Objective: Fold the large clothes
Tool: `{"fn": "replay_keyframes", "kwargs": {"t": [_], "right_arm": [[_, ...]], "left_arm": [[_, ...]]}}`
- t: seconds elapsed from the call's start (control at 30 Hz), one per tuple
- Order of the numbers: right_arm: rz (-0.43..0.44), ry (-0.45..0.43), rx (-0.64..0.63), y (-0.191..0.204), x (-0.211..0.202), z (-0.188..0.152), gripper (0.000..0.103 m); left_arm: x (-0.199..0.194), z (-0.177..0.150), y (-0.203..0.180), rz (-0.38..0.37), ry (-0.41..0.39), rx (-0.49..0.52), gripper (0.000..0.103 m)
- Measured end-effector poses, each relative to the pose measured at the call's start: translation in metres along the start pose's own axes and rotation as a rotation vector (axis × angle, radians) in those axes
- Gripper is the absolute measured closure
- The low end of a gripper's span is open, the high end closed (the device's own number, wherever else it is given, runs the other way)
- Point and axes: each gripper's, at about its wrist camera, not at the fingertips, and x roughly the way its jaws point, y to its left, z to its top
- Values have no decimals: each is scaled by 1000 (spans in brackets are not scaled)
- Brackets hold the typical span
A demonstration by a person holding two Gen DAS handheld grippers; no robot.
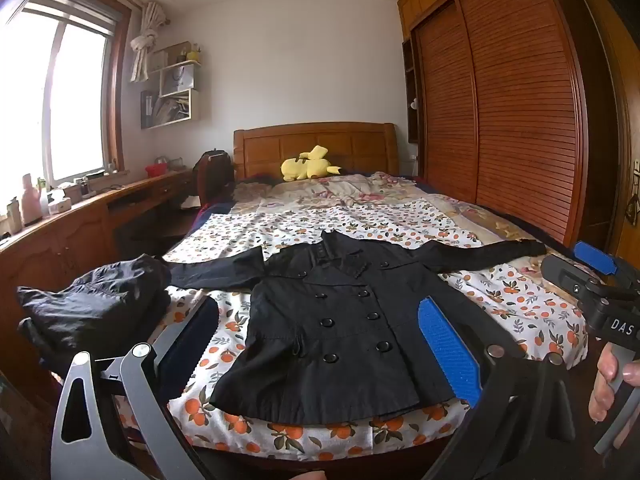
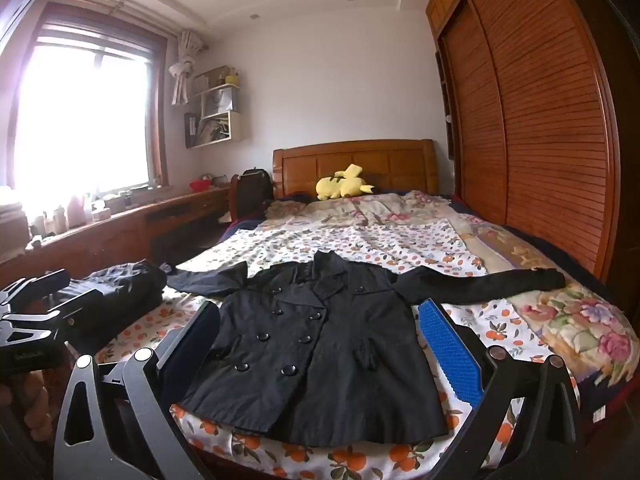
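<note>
A black double-breasted coat [image 1: 340,320] lies flat, front up, on the bed with both sleeves spread out; it also shows in the right wrist view [image 2: 316,344]. My left gripper [image 1: 320,344] is open and empty, held above the coat's hem at the foot of the bed. My right gripper [image 2: 320,344] is open and empty, at the same height, just to the right. The right gripper shows at the right edge of the left wrist view [image 1: 592,280]. The left gripper shows at the left edge of the right wrist view [image 2: 36,312].
A folded dark garment [image 1: 96,304] lies on the bed's left side. The orange-print sheet [image 1: 520,304] covers the bed. A yellow plush toy [image 1: 308,166] rests by the headboard. A wooden desk [image 1: 80,216] runs along the left wall and a louvred wardrobe [image 1: 500,100] along the right.
</note>
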Motion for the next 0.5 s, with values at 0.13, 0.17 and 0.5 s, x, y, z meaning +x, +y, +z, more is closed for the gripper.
{"fn": "replay_keyframes", "kwargs": {"t": [0.13, 0.17, 0.5], "right_arm": [[0, 0, 0, 0, 0, 0, 6], [0, 1, 0, 0, 0, 0, 6], [1, 3, -2, 0, 1, 0, 6]], "left_arm": [[0, 0, 0, 1, 2, 0, 2], [0, 0, 0, 2, 2, 0, 2], [0, 0, 0, -3, -4, 0, 2]]}}
